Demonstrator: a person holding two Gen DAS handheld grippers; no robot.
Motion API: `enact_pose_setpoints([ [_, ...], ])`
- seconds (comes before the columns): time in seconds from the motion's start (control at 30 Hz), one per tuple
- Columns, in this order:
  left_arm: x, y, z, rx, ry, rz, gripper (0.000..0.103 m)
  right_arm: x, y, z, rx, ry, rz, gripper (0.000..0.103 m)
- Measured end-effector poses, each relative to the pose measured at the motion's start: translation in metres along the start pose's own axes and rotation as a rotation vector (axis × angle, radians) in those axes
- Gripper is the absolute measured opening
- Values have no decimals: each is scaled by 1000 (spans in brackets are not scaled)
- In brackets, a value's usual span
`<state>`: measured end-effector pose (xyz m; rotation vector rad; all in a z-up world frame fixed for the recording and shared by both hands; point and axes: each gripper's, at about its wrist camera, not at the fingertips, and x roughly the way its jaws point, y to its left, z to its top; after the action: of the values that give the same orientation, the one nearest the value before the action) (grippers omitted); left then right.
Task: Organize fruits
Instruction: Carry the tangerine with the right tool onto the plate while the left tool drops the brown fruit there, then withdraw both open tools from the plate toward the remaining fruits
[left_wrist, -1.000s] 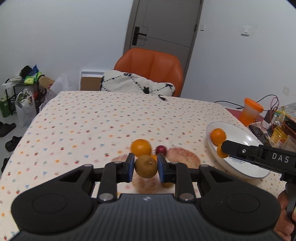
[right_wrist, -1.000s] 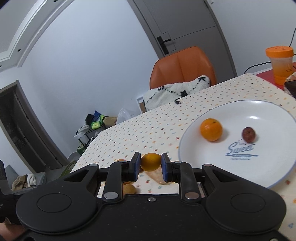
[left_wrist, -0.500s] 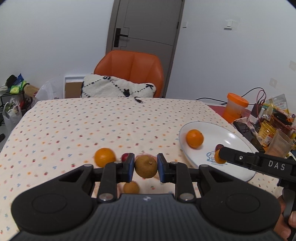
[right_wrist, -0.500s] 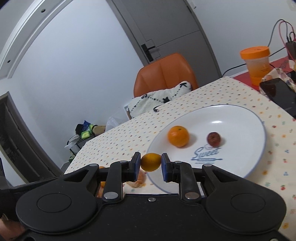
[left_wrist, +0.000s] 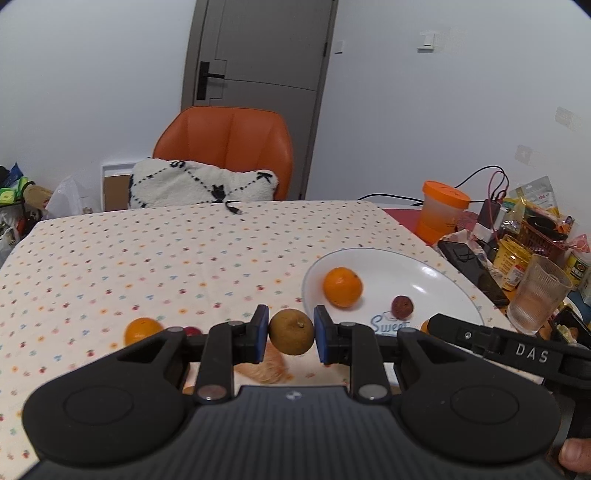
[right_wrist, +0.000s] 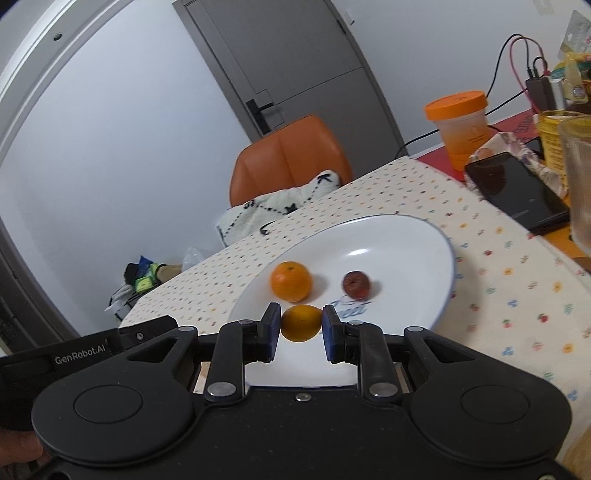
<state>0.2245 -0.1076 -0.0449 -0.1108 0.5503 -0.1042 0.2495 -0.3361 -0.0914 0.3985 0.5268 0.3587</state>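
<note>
Both grippers had swung toward the plate (right_wrist: 436, 258). Right gripper (right_wrist: 301, 325) gripped a yellow citrus (right_wrist: 301, 323) over its near rim; left gripper (left_wrist: 291, 332) clamped a brown fruit (left_wrist: 291, 331) just short. Beyond lay an orange (right_wrist: 291, 280) and plum (right_wrist: 355, 284).

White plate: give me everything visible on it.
The white plate is round, shallow and glossy, ceramic by the look, with a thin blue rim line and blue script print partly hidden, reading "Swee" in the left wrist view. It lies flat on the dotted tablecloth at the table's right side. An orange and a small dark red fruit rest on it, apart. The right gripper holds a second orange over its near part; contact with the plate cannot be told.
</note>
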Motion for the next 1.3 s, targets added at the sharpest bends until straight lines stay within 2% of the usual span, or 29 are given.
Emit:
enact_pose_setpoints([
  [0.07,4,-5,1,5,3,-10,24,0,-3,1,5,-2,-16,30],
  [0.47,17,-26,4,1,4,-44,25,-6,-8,-4,5,19,-17,30],
  [0.67,16,-24,4,-7,6,-43,36,-7,-4,-8,6,27,-9,32],
  [0.83,8,-9,1,-19,13,-1,55,-5,2,-11,2,31,-1,38],
  [0.93,2,2,-1,-29,19,23,61,-2,7,-12,-2,35,6,41],
  [1.1,-9,19,-5,-47,14,51,78,-1,18,-15,-15,29,10,53],
  [1.17,-13,24,-6,-53,8,62,81,0,21,-16,-18,29,9,57],
  [1.23,-18,30,-8,-56,4,78,83,0,25,-17,-21,24,8,63],
  [1.3,-23,36,-9,-58,-1,90,84,-1,29,-18,-27,14,6,75],
])
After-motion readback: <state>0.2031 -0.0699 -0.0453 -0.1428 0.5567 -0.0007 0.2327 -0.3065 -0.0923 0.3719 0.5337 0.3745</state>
